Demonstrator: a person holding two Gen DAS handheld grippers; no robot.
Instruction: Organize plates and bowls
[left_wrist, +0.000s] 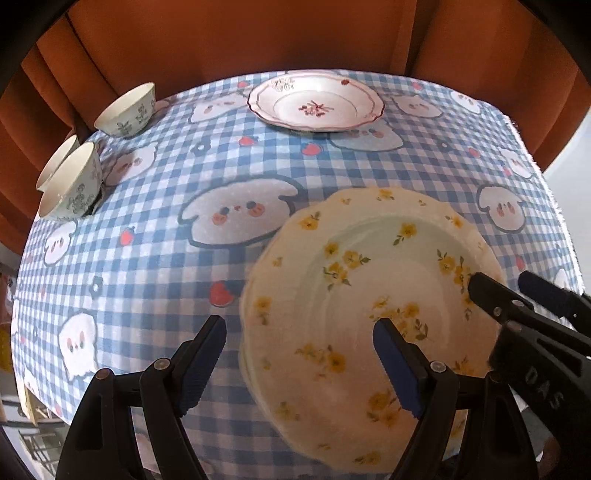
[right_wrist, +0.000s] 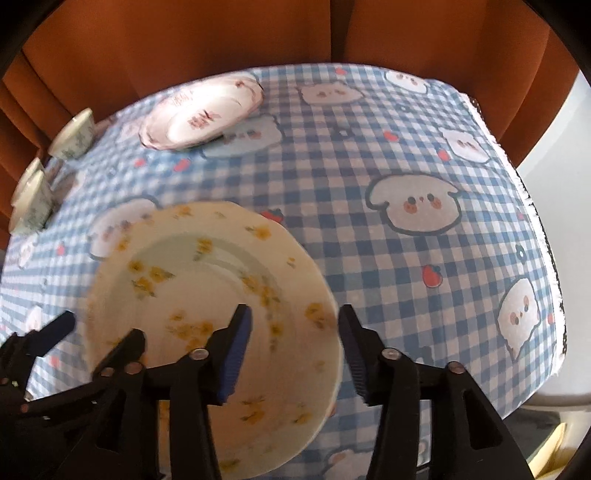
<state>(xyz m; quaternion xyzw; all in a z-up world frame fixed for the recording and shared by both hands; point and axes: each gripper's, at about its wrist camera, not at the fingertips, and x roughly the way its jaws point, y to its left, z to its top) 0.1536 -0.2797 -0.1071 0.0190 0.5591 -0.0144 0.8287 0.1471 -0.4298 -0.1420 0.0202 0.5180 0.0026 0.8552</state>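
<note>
A blue-checked cloth tablecloth (left_wrist: 155, 280) lay smooth. On it sat the glossy scalloped yellow-flowered plate (left_wrist: 369, 288), straddled by both gaping, empty claws: left gripper (left_wrist: 299, 365), right gripper (right_wrist: 295, 354). Farther off: red-trimmed plate (left_wrist: 316, 101), three small ceramic bowls (left_wrist: 127, 110).

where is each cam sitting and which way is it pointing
Left wrist view: sits on the left gripper, angled down at the checked tablecloth; its own open fingers straddle the yellow-flowered plate's left rim, and the right gripper enters from the right.
Right wrist view: sits on the right gripper, angled down; open fingers straddle that plate's right rim, left gripper at lower left.
Shared: the yellow-flowered plate, the pink-rimmed plate, three bowls and the orange curtain.
</note>
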